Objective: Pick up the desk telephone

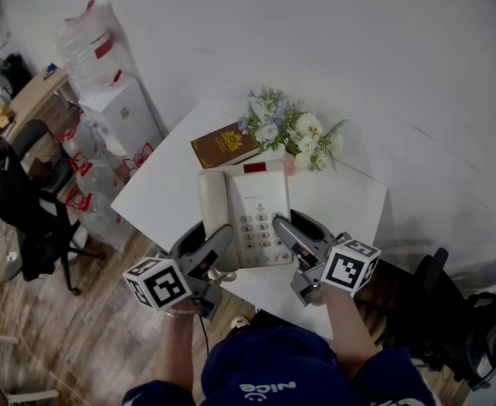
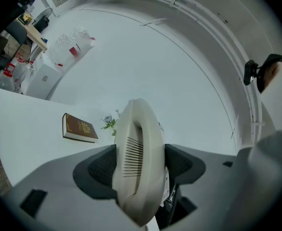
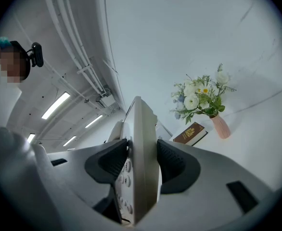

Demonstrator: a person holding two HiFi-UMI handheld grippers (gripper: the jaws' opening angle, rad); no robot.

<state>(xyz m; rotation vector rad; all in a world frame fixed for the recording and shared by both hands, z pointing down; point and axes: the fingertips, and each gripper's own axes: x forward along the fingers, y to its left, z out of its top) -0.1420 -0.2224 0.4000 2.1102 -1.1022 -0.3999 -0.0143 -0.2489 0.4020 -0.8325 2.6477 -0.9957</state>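
Cream plastic desk telephone sat between both tools, over the near part of the white bench; could not tell if it was clear of the top. On the left gripper, fingers pinched the handset side. On the right gripper, fingers pinched the keypad edge. One grip per flank was likely meant to hold the wide body level and the handset seated. Brown book and pink flower vase stood beyond, apart.

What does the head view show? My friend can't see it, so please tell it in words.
Seen from above, two grippers clamp a white desk telephone, the left gripper on its handset side, the right gripper on its keypad side. Beyond it, a brown book and a bunch of flowers sit on the white table.
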